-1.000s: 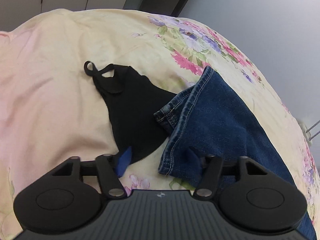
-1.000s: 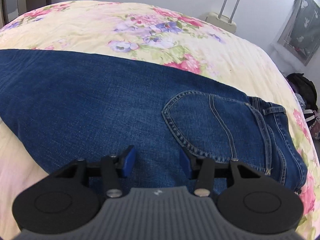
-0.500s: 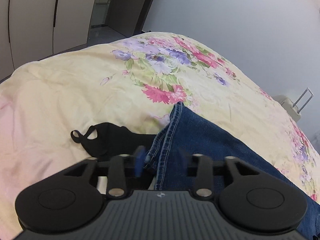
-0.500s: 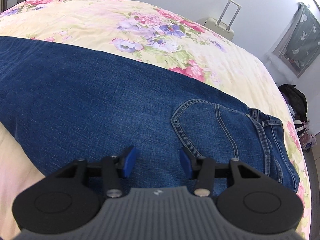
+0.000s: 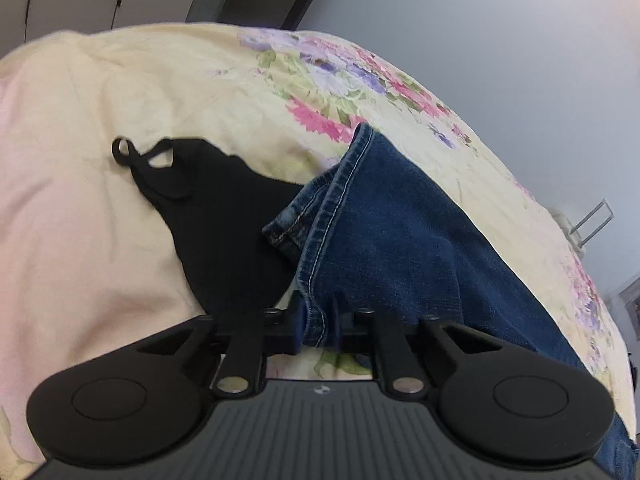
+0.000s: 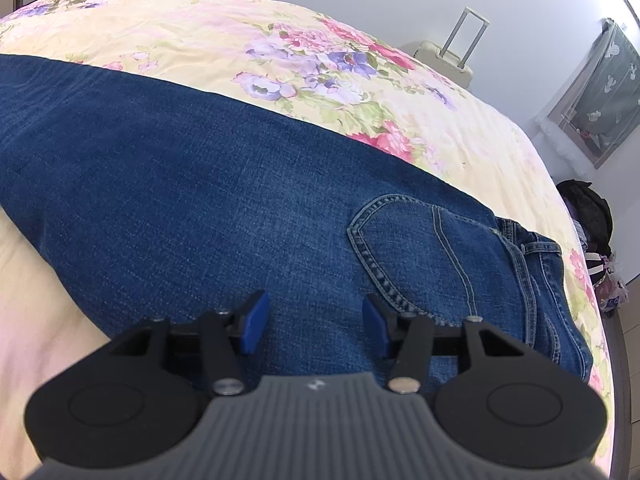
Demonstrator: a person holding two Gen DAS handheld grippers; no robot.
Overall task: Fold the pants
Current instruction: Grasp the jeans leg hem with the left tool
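Pants (image 6: 248, 208): blue denim jeans spread lengthwise on a floral bedspread (image 6: 208, 28), back pocket (image 6: 420, 256) and waistband toward the right of the right wrist view, hem end (image 5: 316, 240) toward the left gripper. In the left wrist view the left gripper (image 5: 318, 326) is pressed together on the hem edge of the leg, the denim bunched between its jaws. A second ago those jaws stood spread just above the hem with nothing between them, and half a second ago the tool was tilted up and away over the leg; it has since come back down and closed on the cloth. A black top (image 5: 224, 232) lies on the bedspread touching the hem, partly under it.

In the right wrist view the right gripper (image 6: 316, 322) hovers over the seat of the jeans, just beside the pocket; its jaws are opening, with denim below them but nothing pinched.

Judged from this, the hem is now secured, so the leg end can be carried over toward the waistband for the first fold. The black top may drag along if caught.
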